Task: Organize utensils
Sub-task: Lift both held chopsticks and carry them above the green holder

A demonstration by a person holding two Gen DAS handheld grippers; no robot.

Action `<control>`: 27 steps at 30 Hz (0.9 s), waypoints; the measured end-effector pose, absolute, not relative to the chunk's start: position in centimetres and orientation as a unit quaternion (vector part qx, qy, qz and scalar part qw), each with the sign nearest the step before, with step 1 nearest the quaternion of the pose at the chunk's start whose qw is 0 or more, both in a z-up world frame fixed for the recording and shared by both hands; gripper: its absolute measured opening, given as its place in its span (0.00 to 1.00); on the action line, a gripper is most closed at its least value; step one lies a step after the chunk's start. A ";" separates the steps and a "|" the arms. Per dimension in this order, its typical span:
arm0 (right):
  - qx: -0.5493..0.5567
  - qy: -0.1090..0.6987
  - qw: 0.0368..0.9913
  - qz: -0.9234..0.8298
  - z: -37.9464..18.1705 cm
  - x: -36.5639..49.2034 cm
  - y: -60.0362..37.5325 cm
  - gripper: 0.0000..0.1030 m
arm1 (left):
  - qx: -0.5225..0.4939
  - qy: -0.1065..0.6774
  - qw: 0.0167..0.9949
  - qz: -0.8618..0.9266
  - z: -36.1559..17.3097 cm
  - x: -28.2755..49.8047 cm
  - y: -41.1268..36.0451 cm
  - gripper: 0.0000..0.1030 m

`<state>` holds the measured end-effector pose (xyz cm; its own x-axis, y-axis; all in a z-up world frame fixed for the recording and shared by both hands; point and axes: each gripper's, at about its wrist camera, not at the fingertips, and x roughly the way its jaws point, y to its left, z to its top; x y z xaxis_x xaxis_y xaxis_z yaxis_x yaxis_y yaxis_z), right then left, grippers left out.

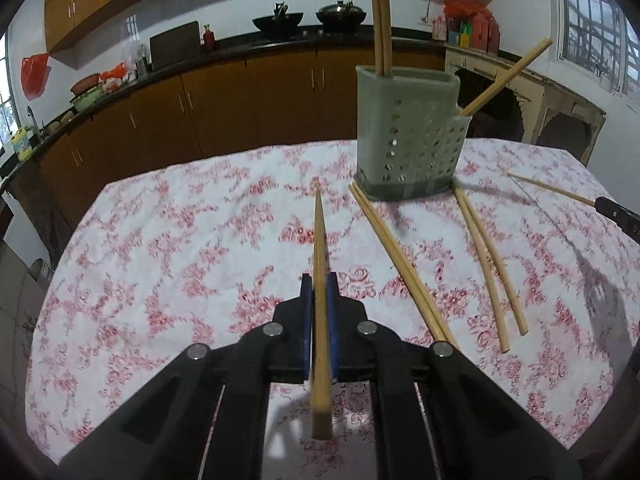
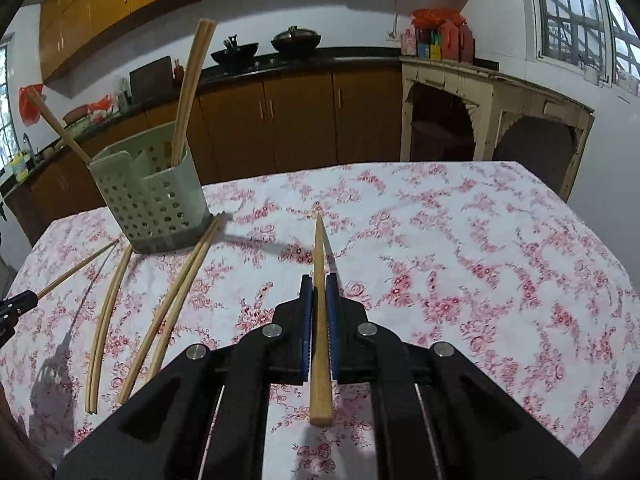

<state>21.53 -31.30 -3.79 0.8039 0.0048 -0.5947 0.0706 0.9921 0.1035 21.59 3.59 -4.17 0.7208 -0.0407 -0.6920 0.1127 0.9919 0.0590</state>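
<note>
We work over a table under a red-floral tablecloth [image 1: 168,240] in a kitchen with brown cabinets [image 1: 224,104] and two woks [image 1: 278,22]. Our left gripper [image 1: 319,284] clamps one chopstick [image 1: 320,280]; our right gripper [image 2: 319,284] clamps another chopstick [image 2: 320,300]. The green perforated utensil holder [image 1: 408,136] already has chopsticks standing in it, with two loose pairs [image 1: 400,260] lying just beside its base.

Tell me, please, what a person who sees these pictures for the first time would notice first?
First, each tool is shut on a single chopstick pointing forward: the left tool and the right tool. Next, the green perforated holder stands on the floral tablecloth with three chopsticks already inside. Two loose pairs of chopsticks lie on the cloth beside it.
</note>
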 end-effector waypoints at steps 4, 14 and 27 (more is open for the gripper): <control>0.057 0.293 0.954 -0.013 -2.6 21.1 -31.2 0.07 | 0.042 0.355 0.933 -0.042 -2.7 21.3 3.8 0.08; 0.066 0.229 0.971 0.005 1.4 20.2 -31.3 0.07 | 0.000 0.289 0.956 -0.047 2.3 20.6 5.0 0.08; 0.080 0.204 0.975 0.028 5.1 20.2 -31.3 0.07 | -0.009 0.265 0.962 -0.056 5.3 20.6 5.0 0.08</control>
